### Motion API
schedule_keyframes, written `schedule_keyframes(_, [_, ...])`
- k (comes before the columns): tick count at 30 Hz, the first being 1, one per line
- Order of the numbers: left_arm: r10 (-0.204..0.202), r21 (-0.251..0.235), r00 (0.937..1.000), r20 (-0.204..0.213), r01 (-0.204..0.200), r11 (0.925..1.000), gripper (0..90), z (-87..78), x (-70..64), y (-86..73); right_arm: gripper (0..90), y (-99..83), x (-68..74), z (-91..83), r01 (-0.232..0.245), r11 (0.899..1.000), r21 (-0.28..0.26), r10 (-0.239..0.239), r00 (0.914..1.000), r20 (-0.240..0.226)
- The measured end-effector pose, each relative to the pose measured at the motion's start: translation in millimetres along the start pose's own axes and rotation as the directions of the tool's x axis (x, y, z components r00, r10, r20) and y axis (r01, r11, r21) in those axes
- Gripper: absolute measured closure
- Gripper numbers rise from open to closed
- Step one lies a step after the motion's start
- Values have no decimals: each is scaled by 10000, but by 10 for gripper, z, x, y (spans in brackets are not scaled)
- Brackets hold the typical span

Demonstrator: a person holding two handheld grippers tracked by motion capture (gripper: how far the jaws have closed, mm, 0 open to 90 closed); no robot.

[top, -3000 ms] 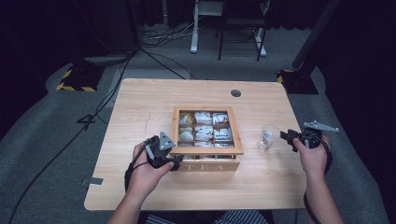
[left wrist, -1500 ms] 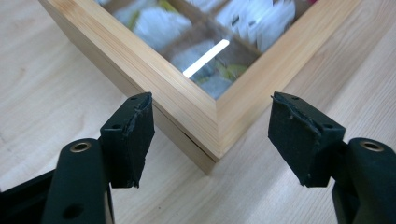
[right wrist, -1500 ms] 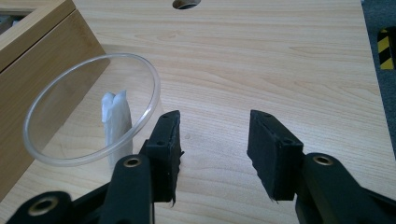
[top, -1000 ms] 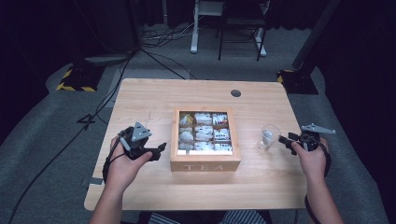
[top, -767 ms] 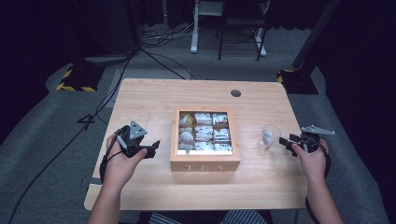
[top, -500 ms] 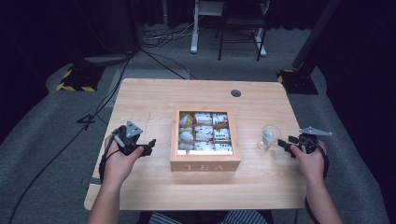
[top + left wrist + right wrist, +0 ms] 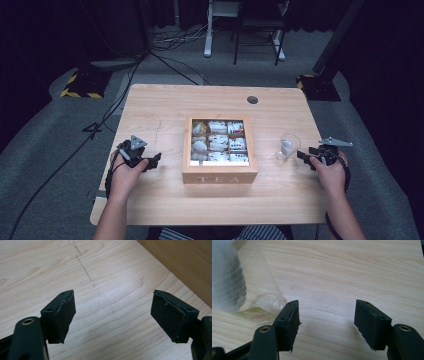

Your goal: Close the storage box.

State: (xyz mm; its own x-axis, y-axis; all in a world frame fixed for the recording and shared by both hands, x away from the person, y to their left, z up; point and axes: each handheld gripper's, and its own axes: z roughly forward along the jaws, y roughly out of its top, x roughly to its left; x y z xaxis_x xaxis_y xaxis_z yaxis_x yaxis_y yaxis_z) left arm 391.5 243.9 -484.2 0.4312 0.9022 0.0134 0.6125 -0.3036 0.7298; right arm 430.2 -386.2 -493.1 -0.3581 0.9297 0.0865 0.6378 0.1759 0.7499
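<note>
Where the light wooden worktop point(image 7: 165, 107) stands on grey carpet point(image 7: 45, 150) in a dark room, cables point(image 7: 165, 55) cross the floor beyond it. Left gripper point(image 7: 150, 161): jaws spread wide, holding nothing, bare wood between them; the wooden tea box point(image 7: 220, 176) lies just ahead of the jaws. Right gripper point(image 7: 303, 156): jaws spread wide, holding nothing; the clear plastic cup point(image 7: 239, 285) stands just beside the left-hand jaw in the right gripper view, contact unclear
</note>
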Motion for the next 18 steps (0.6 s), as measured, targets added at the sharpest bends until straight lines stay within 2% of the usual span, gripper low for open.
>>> schedule_keyframes(5, [-34, 451, 9987, -509, 57, 9990, 208, 100, 10, -36, 376, -19, 1, 31, 137, 9998, 140, -138, 9999, 62])
schedule_keyframes(7, [122, 784, 9976, -686, -68, 9969, 208, 143, 6, -48, 375, -24, -2, 37, 181, 9996, 195, -184, 9998, 115])
schedule_keyframes(13, [-593, 490, 9982, -116, 598, 9970, 189, 191, 35, -90, 366, -35, -11, 40, 118, 9998, 155, -120, 9999, 120])
schedule_keyframes(18, [-583, 509, 9983, -51, 585, 9970, 180, 190, 35, -92, 345, -39, -4, 51, 127, 9999, 95, -129, 9998, 147])
